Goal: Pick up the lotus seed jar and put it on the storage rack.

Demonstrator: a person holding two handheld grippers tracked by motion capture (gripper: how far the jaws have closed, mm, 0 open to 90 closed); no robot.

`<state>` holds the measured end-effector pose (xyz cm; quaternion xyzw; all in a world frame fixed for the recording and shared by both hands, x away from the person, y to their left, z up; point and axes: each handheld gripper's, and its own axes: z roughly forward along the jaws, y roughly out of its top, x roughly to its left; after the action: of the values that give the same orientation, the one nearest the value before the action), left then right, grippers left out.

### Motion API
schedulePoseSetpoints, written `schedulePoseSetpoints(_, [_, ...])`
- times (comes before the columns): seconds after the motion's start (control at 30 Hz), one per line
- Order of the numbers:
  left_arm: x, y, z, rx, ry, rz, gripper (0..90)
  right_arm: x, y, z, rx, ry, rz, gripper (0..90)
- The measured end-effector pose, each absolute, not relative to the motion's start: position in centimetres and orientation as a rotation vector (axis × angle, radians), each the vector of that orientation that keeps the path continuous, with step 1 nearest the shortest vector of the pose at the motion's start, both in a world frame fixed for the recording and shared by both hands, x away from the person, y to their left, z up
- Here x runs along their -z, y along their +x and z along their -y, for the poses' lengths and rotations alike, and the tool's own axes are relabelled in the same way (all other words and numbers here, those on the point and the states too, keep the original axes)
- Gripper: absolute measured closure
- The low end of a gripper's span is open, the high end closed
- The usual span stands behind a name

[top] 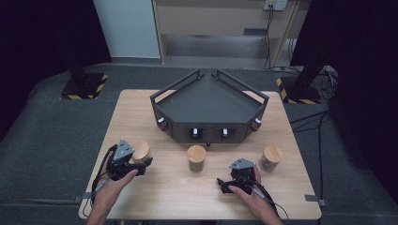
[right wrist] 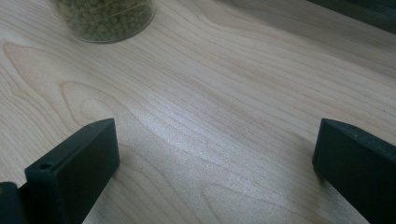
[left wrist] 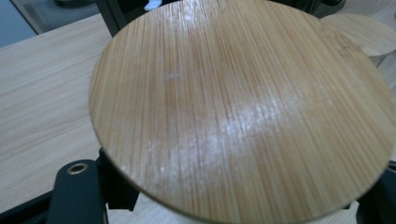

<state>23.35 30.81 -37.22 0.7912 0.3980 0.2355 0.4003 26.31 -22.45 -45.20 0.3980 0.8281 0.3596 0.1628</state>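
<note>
Jar with the bamboo lid (top: 141, 151) is clamped in the left tool (top: 133, 164) at the bench's (top: 155, 197) near-left corner, lid right up against that tool's camera. The right tool (top: 228, 183) sits wide open over bare wood, gripping nothing. Looks like early days: the dark tray (top: 206, 101) is empty, and the other two jars (top: 196, 157) (top: 272, 158) are untouched on the bench.
</note>
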Motion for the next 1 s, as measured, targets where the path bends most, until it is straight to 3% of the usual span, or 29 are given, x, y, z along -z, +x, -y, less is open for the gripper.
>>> schedulePoseSetpoints(1.0, [33.0, 27.8, -28.8, -0.573, 2.033, -0.915, 24.3, 45.2, 26.3, 22.5, -1.025, 1.135, -2.363, 0.6])
